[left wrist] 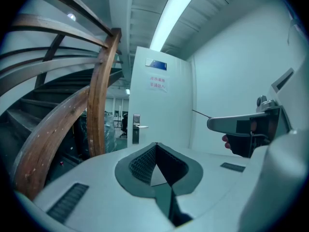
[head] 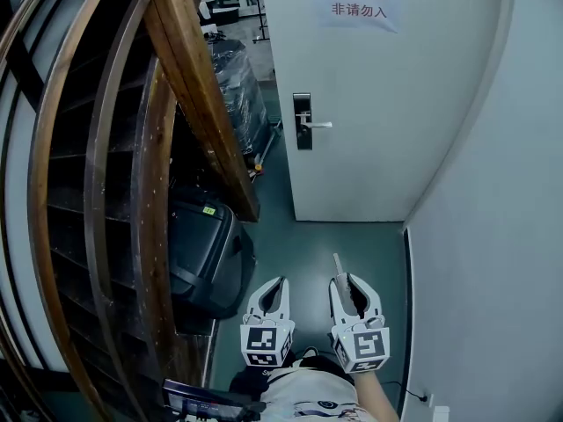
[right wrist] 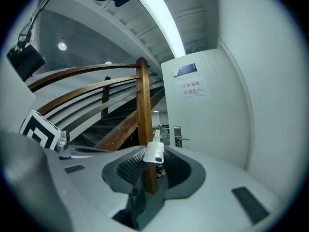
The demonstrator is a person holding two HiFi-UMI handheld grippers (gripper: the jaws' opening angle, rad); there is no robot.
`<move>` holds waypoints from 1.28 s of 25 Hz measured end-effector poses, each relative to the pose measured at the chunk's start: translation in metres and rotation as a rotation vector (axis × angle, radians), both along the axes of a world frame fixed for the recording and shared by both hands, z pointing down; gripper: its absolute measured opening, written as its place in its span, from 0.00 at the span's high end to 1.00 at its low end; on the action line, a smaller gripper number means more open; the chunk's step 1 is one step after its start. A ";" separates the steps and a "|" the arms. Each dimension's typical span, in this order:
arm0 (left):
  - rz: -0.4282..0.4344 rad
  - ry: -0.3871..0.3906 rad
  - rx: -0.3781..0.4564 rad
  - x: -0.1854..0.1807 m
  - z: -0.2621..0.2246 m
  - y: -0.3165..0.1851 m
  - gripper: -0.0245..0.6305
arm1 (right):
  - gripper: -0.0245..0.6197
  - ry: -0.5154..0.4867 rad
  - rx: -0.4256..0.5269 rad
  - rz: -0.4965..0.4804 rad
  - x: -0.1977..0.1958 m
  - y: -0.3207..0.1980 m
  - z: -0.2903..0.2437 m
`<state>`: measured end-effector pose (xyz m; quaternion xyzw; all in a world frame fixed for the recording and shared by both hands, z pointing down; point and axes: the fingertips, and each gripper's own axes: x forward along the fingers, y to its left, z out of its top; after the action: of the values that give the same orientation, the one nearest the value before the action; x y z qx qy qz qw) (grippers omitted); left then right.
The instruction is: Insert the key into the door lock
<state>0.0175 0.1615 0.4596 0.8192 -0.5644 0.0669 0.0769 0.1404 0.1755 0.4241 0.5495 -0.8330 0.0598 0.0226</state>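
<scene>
Door [head: 378, 104] stood well ahead of both grippers: left gripper [head: 274, 285] pressed together, empty and spare; right gripper [head: 348, 281] pinching its load. Lock [head: 303, 121] was well apart from the key [right wrist: 154, 151], gripped blade-forward, seemingly to aim it straight in.

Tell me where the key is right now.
The key sits clamped in the right gripper, low and right of centre in the head view, well short of the door lock.
</scene>
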 end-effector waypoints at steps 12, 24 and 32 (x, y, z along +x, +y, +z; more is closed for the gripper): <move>0.008 0.009 -0.009 -0.007 0.014 -0.057 0.96 | 0.78 0.017 -0.018 -0.046 -0.022 -0.054 0.016; 0.079 0.011 -0.002 -0.044 0.011 -0.216 0.96 | 0.78 0.036 -0.043 0.007 -0.068 -0.210 0.021; 0.113 0.015 -0.016 -0.079 0.014 -0.312 0.96 | 0.78 0.033 -0.079 0.066 -0.100 -0.304 0.034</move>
<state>-0.0618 -0.1506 0.4736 0.8496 -0.5160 0.0698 0.0838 0.0405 -0.1284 0.4578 0.5763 -0.8109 0.0843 0.0559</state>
